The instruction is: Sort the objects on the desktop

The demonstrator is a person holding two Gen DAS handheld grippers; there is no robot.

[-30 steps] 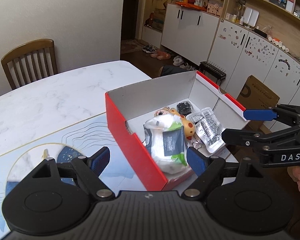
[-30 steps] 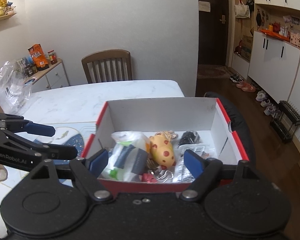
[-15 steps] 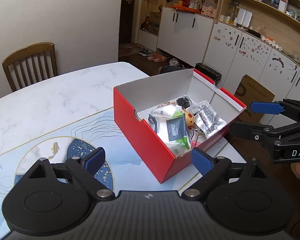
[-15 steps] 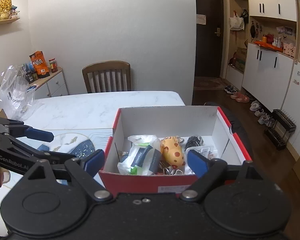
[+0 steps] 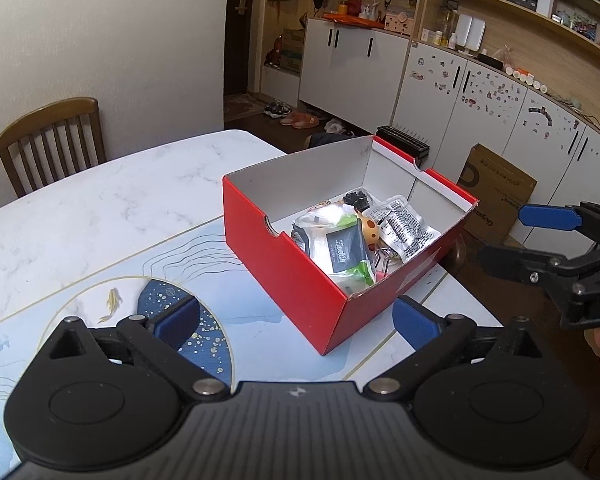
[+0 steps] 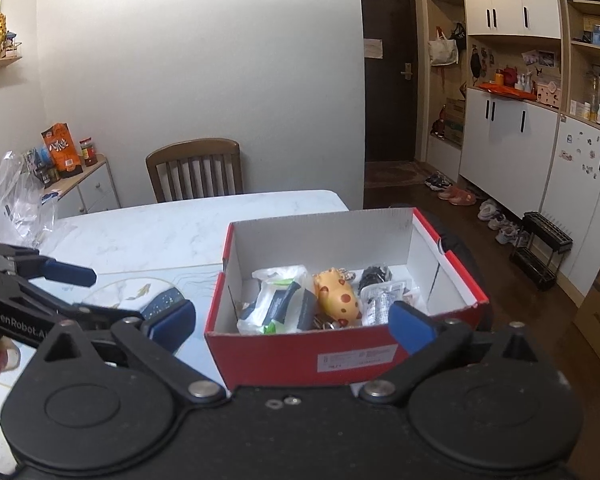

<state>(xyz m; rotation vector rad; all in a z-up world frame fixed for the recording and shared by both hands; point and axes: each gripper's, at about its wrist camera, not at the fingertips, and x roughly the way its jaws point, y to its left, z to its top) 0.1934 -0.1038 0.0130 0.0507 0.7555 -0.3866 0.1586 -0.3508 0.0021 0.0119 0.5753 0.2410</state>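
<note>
A red shoebox [image 5: 284, 264] [image 6: 300, 352] with a white inside stands on the table's right end. In it lie a white-and-green wipes pack [image 5: 340, 252] [image 6: 280, 304], a yellow spotted toy [image 5: 370, 230] [image 6: 336, 294], a clear printed packet [image 5: 404, 228] [image 6: 380, 300], a small black item [image 5: 356, 197] and metal clips [image 5: 384, 258]. My left gripper [image 5: 296, 320] [image 6: 92, 292] hovers short of the box's near-left corner, its jaws opening, nothing between them. My right gripper [image 6: 292, 320] [image 5: 532, 236] faces the box's labelled end; its jaws are opening and hold nothing.
The box sits partly on a pale blue mat [image 5: 240, 312] on a white marble table [image 5: 100, 208]. A wooden chair [image 5: 48, 136] [image 6: 196, 172] stands at the far side. A plastic bag [image 6: 16, 200] lies far left. A cardboard carton [image 5: 496, 196] stands on the floor.
Both grippers have drawn back from the box, which now looks smaller and farther. Both pairs of jaws have spread wider.
</note>
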